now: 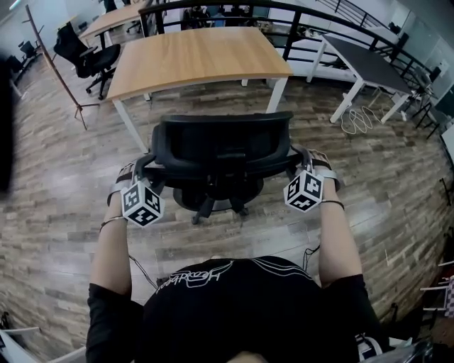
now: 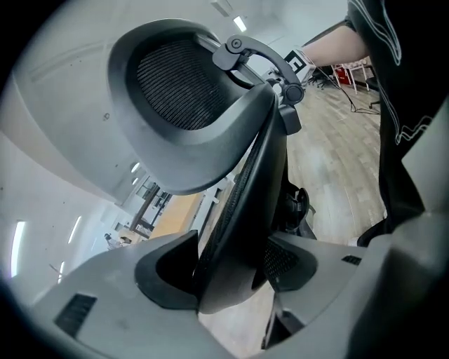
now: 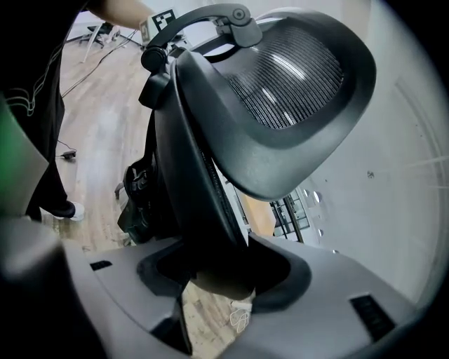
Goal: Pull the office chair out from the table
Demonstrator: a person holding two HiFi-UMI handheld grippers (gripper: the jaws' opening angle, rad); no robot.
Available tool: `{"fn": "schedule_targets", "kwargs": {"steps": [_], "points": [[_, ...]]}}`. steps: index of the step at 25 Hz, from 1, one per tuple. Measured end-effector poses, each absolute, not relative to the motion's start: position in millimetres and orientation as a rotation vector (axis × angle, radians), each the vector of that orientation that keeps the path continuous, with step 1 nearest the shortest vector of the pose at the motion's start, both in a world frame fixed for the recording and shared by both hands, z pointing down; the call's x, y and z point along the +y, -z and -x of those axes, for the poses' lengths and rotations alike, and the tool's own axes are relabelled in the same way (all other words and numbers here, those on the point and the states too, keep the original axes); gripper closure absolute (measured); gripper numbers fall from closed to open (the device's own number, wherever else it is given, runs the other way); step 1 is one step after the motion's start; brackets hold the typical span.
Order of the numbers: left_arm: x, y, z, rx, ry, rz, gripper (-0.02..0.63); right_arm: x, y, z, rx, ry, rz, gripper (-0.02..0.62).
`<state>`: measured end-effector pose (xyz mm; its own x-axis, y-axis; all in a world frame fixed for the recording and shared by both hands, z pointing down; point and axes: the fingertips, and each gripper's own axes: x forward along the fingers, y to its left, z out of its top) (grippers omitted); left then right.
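The black mesh office chair (image 1: 220, 152) stands on the wood floor, a gap clear of the wooden table (image 1: 198, 57). My left gripper (image 1: 145, 176) is clamped on the left edge of its backrest, and my right gripper (image 1: 301, 169) on the right edge. In the left gripper view the backrest frame (image 2: 242, 189) runs down between the jaws of the left gripper (image 2: 231, 273), with the headrest (image 2: 175, 91) above. In the right gripper view the frame (image 3: 193, 189) fills the gap of the right gripper (image 3: 221, 273), pressed by both jaws.
Another black chair (image 1: 89, 57) and a slanted coat stand (image 1: 60, 71) stand at the back left. At the right are a dark table (image 1: 369, 64) and a coiled cable (image 1: 358, 119) on the floor. A black railing (image 1: 284, 10) runs behind the tables.
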<state>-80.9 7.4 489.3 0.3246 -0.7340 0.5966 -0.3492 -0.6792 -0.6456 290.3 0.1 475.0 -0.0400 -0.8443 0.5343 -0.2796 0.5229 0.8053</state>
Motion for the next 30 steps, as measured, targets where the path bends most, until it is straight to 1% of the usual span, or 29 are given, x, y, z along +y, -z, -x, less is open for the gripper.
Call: {"fn": "schedule_targets", "kwargs": {"steps": [6, 9, 12, 14, 19, 22, 24, 25, 26, 27, 28, 30], "points": [[41, -479, 84, 1.076, 1.233, 2.122, 0.359, 31, -465, -295, -1.633, 0.637, -1.12, 0.347], [66, -469, 91, 1.199, 1.166, 2.142, 0.322, 58, -462, -323, -1.665, 0.561, -1.205, 0.336], [101, -457, 98, 1.334, 1.071, 2.209, 0.319, 92, -462, -347, -1.714, 0.471, -1.251, 0.335], [131, -455, 95, 1.393, 1.013, 2.257, 0.319, 120, -458, -350, -1.799, 0.401, -1.286, 0.336], [211, -435, 49, 1.471, 0.769, 2.483, 0.319, 203, -433, -325, -2.18, 0.133, -1.268, 0.337], [260, -408, 7, 1.451, 0.513, 2.679, 0.321, 257, -410, -304, -2.381, 0.055, -1.159, 0.339], [293, -385, -23, 1.393, 0.288, 2.832, 0.327, 292, -395, -295, -2.5, 0.009, -1.102, 0.359], [310, -374, -39, 1.349, 0.177, 2.915, 0.343, 309, -386, -291, -2.57, -0.03, -1.075, 0.396], [327, -366, -55, 1.292, 0.084, 2.996, 0.383, 326, -378, -286, -2.646, -0.082, -1.046, 0.447], [343, -359, -71, 1.224, 0.013, 3.07, 0.45, 341, -370, -282, -2.721, -0.143, -1.015, 0.484], [358, -355, -88, 1.153, -0.041, 3.129, 0.504, 355, -363, -279, -2.788, -0.209, -0.984, 0.501], [384, -346, -118, 1.04, -0.131, 3.21, 0.57, 379, -354, -277, -2.878, -0.329, -0.928, 0.531]]}}
